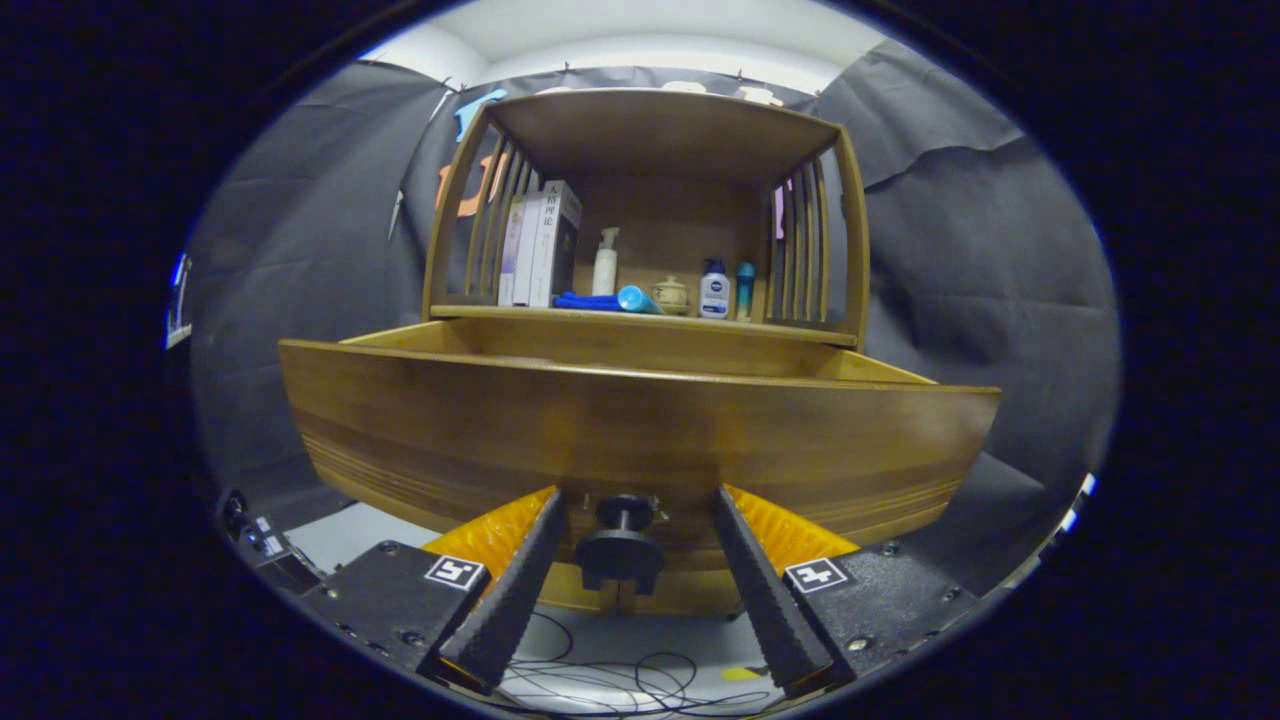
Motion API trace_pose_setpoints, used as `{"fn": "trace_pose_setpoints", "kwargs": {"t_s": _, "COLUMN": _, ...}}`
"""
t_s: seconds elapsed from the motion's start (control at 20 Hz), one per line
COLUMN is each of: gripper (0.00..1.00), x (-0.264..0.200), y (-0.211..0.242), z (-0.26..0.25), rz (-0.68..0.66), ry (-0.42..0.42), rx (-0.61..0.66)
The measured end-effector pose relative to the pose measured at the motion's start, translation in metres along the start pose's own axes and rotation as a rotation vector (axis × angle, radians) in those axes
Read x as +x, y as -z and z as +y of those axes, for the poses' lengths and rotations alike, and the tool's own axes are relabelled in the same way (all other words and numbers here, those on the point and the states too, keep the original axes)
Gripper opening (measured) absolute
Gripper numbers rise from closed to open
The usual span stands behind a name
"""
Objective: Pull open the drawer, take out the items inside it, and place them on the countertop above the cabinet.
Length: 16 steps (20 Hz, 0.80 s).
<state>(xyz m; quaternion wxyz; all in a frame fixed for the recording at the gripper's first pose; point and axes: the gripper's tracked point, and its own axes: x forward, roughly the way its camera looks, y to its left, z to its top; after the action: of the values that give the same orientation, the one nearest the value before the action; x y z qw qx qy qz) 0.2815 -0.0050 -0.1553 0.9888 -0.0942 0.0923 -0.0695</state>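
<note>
Already pulled out: the drawer [640, 430] spans mid-frame, its knob [621, 545] at bottom centre between the fingers.

Claw [630, 505] is parted, fingers flanking the knob without seeming to pinch it, though that is hard to judge. Next, back off, rise over the front panel and check inside; contents are hidden. Tabletop [640, 312] above already carries bottles and books.

One drawer [640, 430], one knob [622, 545], perhaps three books [540, 245], and four bottles [714, 290], one lying.
</note>
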Motion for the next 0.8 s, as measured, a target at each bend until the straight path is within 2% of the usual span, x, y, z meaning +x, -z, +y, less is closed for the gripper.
{"fn": "trace_pose_setpoints", "kwargs": {"t_s": 0.8, "gripper": 0.95, "x": 0.048, "y": -0.026, "z": -0.006, "rz": 0.019, "ry": -0.008, "rx": -0.021}}
